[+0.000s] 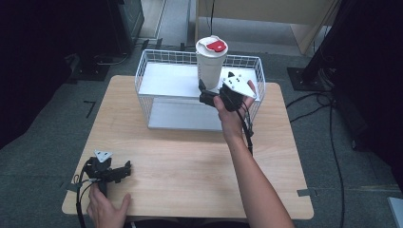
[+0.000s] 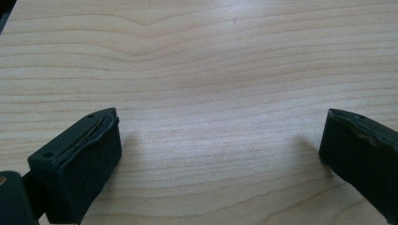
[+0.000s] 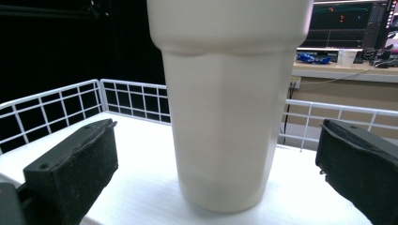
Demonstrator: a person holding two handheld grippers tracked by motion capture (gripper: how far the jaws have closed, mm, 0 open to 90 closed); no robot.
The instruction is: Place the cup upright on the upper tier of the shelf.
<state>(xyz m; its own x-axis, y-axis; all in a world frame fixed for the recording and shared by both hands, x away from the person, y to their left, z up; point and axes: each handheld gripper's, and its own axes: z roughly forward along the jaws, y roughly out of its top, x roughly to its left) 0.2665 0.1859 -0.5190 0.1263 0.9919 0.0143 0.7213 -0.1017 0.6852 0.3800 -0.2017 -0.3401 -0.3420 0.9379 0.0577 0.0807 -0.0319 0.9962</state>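
Tall white tumbler [image 3: 232, 101] upright on the wire basket [image 1: 142, 76] shelf, between the spread jaws of the right gripper [image 3: 216, 173], untouched. Top-heavy, easily tipped by one jaw arriving first or a grip too low. Left gripper [image 2: 218, 157] likewise agape, idle on the table [image 2: 211, 56].

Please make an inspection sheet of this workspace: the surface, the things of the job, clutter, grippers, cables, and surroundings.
Surface: light wooden table, bare apart from the items listed below.
Job's things: white tumbler with a red-and-white lid, upright in the white wire basket at the table's far edge.
Clutter: nothing seen.
Grippers: right gripper open, jaws either side of the tumbler, not touching it; left gripper open, resting on the table near the front left corner.
Cables: black cable trails from the right gripper along the forearm; more cables lie on the floor.
Surroundings: grey carpet floor, dark stands around.
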